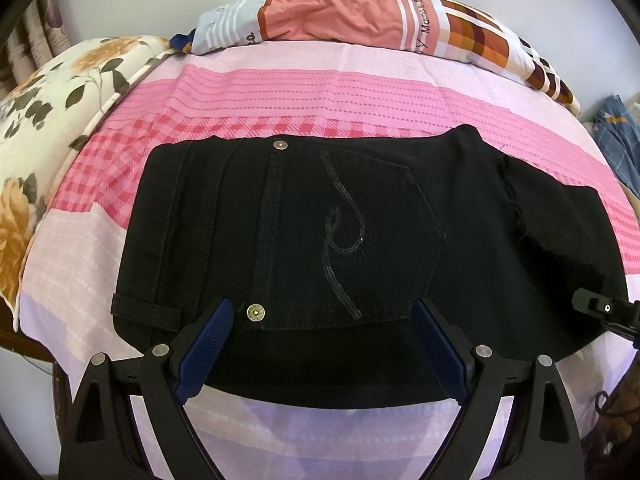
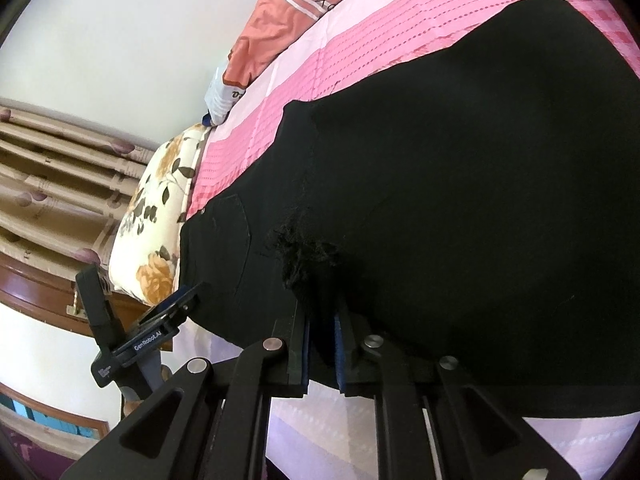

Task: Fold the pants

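Observation:
Black pants (image 1: 320, 240) lie on the pink bed sheet (image 1: 280, 92), back pocket with a sequin swirl facing up. They also fill the right wrist view (image 2: 460, 200). My left gripper (image 1: 322, 316) is open, its blue pads (image 1: 208, 344) spread over the near edge by the pocket rivet, and it shows at the left of the right wrist view (image 2: 168, 312). My right gripper (image 2: 322, 320) is shut on the pants' near edge by a frayed patch (image 2: 304, 256). Part of it shows at the right edge of the left wrist view (image 1: 600, 308).
A rolled orange and checked blanket (image 1: 380, 20) lies along the far edge of the bed. A floral pillow (image 1: 44, 128) sits at the left. Curtains (image 2: 60, 184) and a wooden bed frame (image 2: 36, 292) are beyond the pillow. Blue cloth (image 1: 616, 136) lies at the right.

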